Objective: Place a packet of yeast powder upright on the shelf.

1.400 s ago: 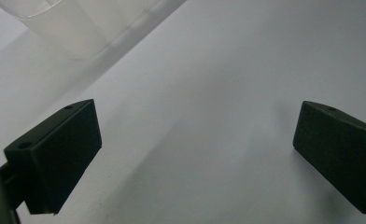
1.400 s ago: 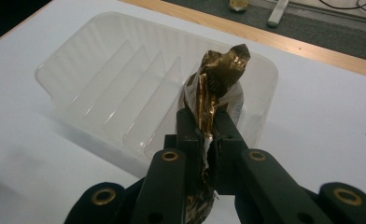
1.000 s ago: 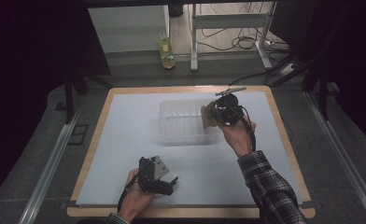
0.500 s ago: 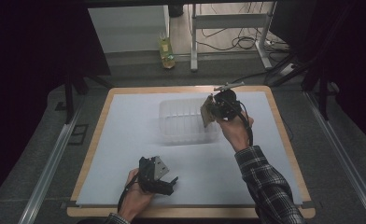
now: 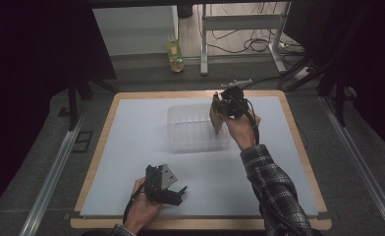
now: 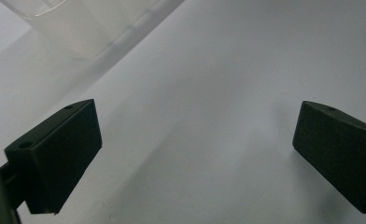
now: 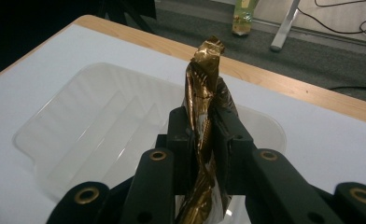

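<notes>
A crumpled gold foil wrapper (image 7: pixel 204 70) stands upright between the pads of my right gripper (image 7: pixel 203 123), which is shut on it. The jaws have just eased open a little, and the wrapper is still pinched between them. In the high view, the right gripper (image 5: pixel 221 111) holds the wrapper (image 5: pixel 214 119) above the right end of a clear ribbed plastic tray (image 5: pixel 190 125). The tray (image 7: pixel 78 135) lies just beyond and below the jaws. My left gripper (image 5: pixel 179 193) rests near the table's front edge. Its jaws (image 6: pixel 195 154) are wide open over bare white tabletop.
The white table surface (image 5: pixel 131 147) has a wooden rim. A corner of the clear tray (image 6: pixel 78 28) lies beyond the left gripper. A yellow bottle (image 5: pixel 175 54) stands on the floor behind the table, next to metal legs and cables.
The right hand has shifted slightly toward the table's far side and a little left, carrying the wrapper. The left hand has stayed where it was.
</notes>
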